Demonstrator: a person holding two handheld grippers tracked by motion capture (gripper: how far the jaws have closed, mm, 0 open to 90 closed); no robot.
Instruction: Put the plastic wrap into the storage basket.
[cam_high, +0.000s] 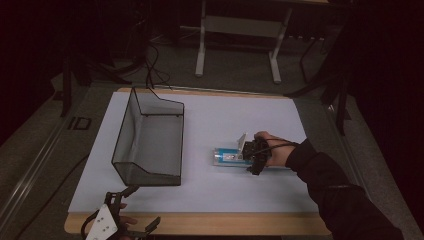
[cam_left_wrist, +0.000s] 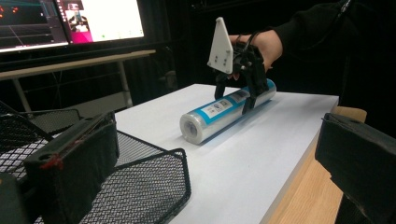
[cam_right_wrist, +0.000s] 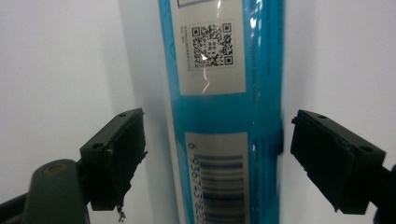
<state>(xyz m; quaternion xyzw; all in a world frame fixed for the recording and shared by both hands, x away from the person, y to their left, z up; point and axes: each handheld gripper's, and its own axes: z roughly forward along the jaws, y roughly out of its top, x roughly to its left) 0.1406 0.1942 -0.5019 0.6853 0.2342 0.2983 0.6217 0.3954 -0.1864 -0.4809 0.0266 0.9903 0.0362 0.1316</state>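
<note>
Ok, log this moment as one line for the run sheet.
right gripper: open, jaws either side of blue roll | left gripper: open, idle near table edge | mesh basket: empty

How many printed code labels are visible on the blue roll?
2 show in the right gripper view on the blue roll: a QR code label farther up, and a barcode label between the right gripper fingers. The underside may hide more.

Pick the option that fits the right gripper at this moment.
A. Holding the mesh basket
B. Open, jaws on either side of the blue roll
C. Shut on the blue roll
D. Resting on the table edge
B: the right gripper has its jaws spread, a gap on each side of the blue roll lying on the white table.
</note>
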